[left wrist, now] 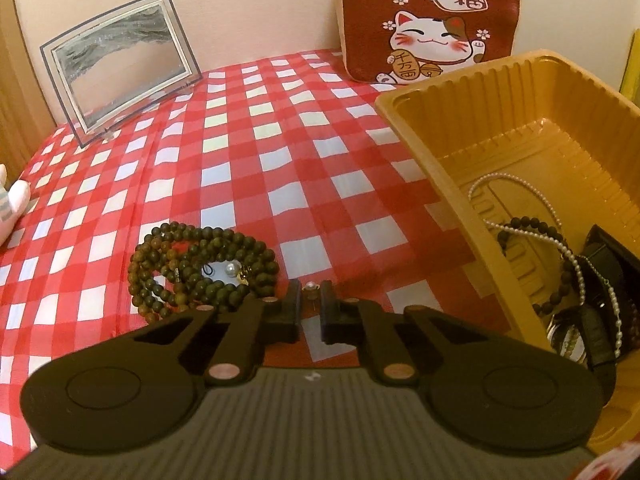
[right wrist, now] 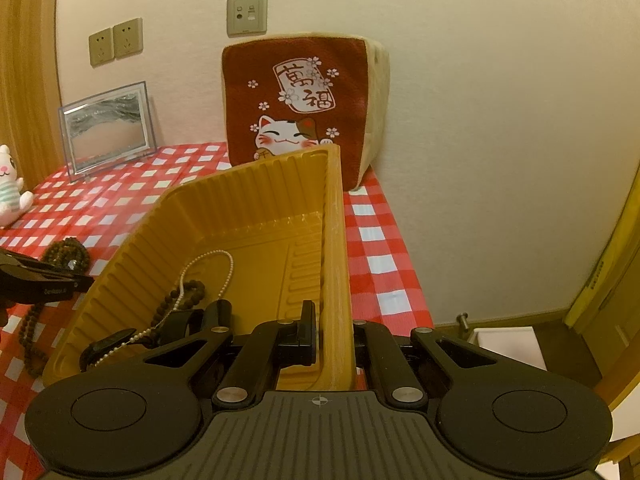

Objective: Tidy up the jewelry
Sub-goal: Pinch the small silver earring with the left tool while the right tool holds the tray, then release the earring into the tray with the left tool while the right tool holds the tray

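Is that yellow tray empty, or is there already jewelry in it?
Not empty: the yellow tray already holds a pearl strand, a dark bead bracelet and a watch.

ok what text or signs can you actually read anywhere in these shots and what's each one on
"萬福": in the white plaque on the red lucky-cat cushion.
"千万両": on the gold coin that the printed cat holds, as best it reads.
Small pale lettering on the side of the left gripper: too blurred to read.
Wall sockets: no readable markings.
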`<act>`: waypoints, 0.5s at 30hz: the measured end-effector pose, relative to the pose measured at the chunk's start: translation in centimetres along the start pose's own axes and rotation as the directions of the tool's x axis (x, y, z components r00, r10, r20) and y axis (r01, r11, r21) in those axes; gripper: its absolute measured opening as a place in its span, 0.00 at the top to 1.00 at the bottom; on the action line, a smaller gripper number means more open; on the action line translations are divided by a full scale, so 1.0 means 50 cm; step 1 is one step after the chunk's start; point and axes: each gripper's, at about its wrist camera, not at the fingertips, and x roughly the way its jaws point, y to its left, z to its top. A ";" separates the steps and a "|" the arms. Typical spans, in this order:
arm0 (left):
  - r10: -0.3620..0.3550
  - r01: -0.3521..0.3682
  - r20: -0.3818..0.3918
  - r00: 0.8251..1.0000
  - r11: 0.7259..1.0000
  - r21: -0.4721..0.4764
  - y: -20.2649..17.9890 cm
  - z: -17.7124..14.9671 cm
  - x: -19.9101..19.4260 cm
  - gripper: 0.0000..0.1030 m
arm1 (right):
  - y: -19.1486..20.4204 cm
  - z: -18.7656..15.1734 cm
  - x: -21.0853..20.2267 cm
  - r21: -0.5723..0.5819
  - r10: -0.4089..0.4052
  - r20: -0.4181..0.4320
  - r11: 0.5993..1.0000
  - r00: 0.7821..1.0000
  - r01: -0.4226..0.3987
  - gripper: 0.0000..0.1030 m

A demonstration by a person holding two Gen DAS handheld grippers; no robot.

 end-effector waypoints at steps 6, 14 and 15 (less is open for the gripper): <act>0.002 -0.002 0.020 1.000 1.000 0.031 -0.007 0.001 -0.013 0.93 | 0.001 0.000 0.000 0.000 0.000 0.000 1.000 1.000 0.000 0.95; -0.068 0.070 0.078 0.995 0.997 -0.012 -0.013 0.023 -0.077 0.93 | 0.000 0.001 0.000 0.001 0.000 0.000 1.000 1.000 0.000 0.95; -0.087 0.090 0.086 0.992 0.996 -0.023 -0.015 0.026 -0.088 0.93 | 0.001 0.001 0.001 0.000 0.000 0.001 1.000 1.000 0.000 0.95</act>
